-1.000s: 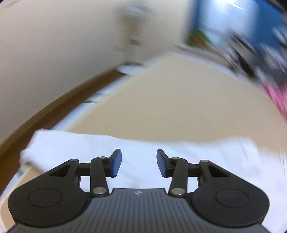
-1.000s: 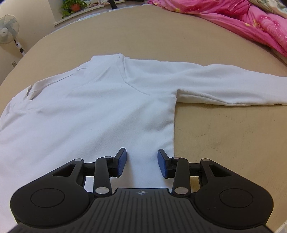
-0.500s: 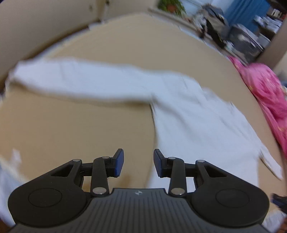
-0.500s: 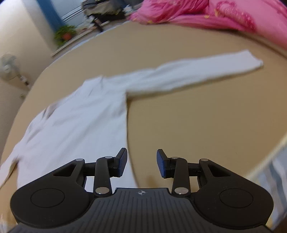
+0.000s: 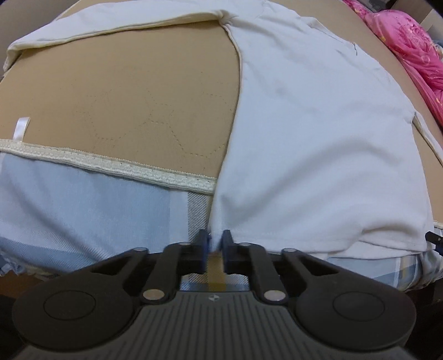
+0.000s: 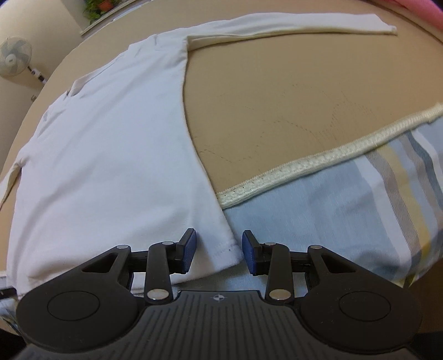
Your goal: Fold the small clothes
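A white long-sleeved shirt point(image 5: 318, 133) lies flat on the tan mattress pad point(image 5: 133, 91), sleeves spread out to both sides, its hem hanging over the bed's near edge. My left gripper point(image 5: 214, 243) is shut on the hem's left corner, white cloth pinched between the blue pads. In the right wrist view the same shirt point(image 6: 110, 155) fills the left half. My right gripper point(image 6: 218, 250) straddles the hem's right corner; its jaws are closing, the cloth lies between them and the pads point(image 6: 249, 253) stand clear of it.
A cream lace trim point(image 6: 318, 163) borders the pad above a pale blue striped sheet point(image 6: 332, 216) on the bed's side. A pink quilt point(image 5: 415, 47) is bunched at the far right. A standing fan point(image 6: 15, 56) and a potted plant point(image 6: 97, 7) stand beyond the bed.
Both grippers swung down to the shirt's hem at the bed's near edge. The left one went from open to shut on the left corner. The right one's jaws narrowed around the right corner.
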The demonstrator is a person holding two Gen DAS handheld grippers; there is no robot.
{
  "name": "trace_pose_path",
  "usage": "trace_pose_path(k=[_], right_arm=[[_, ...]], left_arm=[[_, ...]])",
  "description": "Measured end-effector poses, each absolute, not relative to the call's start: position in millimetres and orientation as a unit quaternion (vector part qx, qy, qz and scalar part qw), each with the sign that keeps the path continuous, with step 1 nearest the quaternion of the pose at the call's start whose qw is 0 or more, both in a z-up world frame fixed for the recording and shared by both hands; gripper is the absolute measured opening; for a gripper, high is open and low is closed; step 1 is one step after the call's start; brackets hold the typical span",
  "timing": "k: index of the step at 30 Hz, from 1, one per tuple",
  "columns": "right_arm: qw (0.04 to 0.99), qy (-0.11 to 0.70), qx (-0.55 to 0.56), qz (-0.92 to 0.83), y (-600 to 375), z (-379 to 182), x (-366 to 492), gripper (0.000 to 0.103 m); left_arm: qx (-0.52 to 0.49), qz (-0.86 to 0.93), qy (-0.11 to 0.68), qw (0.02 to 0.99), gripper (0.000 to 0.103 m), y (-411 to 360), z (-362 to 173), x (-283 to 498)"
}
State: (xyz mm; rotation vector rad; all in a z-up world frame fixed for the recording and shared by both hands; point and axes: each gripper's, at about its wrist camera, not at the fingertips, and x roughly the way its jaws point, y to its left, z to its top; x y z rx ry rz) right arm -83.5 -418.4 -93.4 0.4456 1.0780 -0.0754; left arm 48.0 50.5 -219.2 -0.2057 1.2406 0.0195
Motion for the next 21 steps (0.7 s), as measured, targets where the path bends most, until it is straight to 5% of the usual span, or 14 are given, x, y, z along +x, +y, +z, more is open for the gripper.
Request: trace_pose_path(k=[2,9,16,21], right_arm=[[0.834,0.506,0.218,-0.030,-419,-92,-87,0.007],[0.867,0.360,0.342,-0.040,-474,-31,-136,0.006],[0.827,0.487,0.266,-0.090,-458,-69,-116,0.008],[0.868,0.427,0.230,-0.112,-447,-50,-121,0.016]], left_arm=[[-0.098,0.010,0.559,0.823,0.006,76,-197,17],[-0.159,-0.016,0.472,0.867,0.006,98,-148,-39],[-0.108,0.008,0.549,0.828,0.007,81,-186,-13],[-0.071,-0.016,0.503,0.861,0.013,63,-166,-30]])
